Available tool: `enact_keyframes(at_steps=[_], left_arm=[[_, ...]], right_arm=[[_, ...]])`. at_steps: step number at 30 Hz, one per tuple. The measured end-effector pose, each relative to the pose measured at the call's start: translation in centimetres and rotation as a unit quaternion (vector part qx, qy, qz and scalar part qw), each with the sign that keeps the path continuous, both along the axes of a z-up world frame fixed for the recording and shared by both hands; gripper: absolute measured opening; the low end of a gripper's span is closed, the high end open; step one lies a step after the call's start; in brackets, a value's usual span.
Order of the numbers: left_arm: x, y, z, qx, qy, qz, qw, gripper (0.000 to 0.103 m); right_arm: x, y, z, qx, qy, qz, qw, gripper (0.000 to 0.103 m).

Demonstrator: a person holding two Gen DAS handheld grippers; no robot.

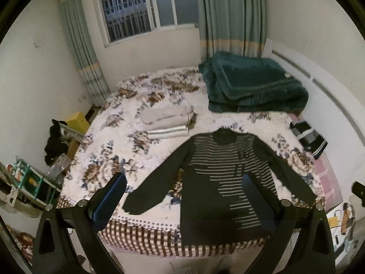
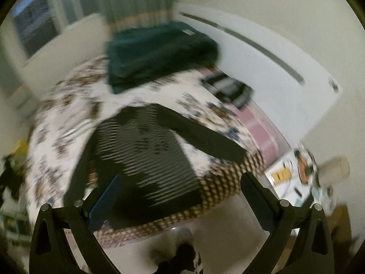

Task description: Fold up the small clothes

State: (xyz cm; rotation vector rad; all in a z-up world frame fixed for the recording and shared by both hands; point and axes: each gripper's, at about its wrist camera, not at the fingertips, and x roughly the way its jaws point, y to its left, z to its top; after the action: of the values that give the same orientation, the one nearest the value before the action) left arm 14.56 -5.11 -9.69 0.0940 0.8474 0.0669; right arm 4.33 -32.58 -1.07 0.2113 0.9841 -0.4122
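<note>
Sweater (image 1: 219,178) lies flat; both my claws, left (image 1: 182,196) and right (image 2: 180,196), gape empty, so a one-layer pinch could drag it askew

Home bedroom. Bed (image 1: 118,141) with floral sheet fills the room; folded green blanket (image 1: 253,86) at its far end against a white headboard (image 1: 319,84). Barred window (image 1: 136,11) with green curtains (image 1: 230,16). Clothes lie on the bed; clutter on the floor beside it.
</note>
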Motion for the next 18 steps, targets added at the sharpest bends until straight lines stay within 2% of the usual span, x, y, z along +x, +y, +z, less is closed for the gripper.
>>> enact_keyframes(at_steps=[3,6,9,13,18], left_arm=[[3.8,-1.2,-5.1,0.01,0.031,0.006,0.9994,0.103],[7.2,-3.0,-10.6,0.025,0.071,0.016,0.997,0.103],[10.1,-4.7,-15.5,0.043,0.099,0.02,0.994,0.103],[14.1,-6.9,-23.7,0.06,0.132,0.015,0.9894,0.103],[18.1,-8.2,-33.2,0.043,0.19,0.028,0.9805,0.103]], right_arm=[[2.0,-6.4,-6.7,0.021,0.019,-0.064,0.998,0.103],[4.3,-13.8,-14.0,0.07,0.036,-0.126,0.989,0.103],[6.6,-21.8,-22.3,0.132,0.05,-0.186,0.972,0.103],[9.7,-30.4,-33.9,0.165,0.081,-0.243,0.952,0.102],[12.3,-38.6,-46.1,0.199,0.119,-0.3,0.925,0.101]])
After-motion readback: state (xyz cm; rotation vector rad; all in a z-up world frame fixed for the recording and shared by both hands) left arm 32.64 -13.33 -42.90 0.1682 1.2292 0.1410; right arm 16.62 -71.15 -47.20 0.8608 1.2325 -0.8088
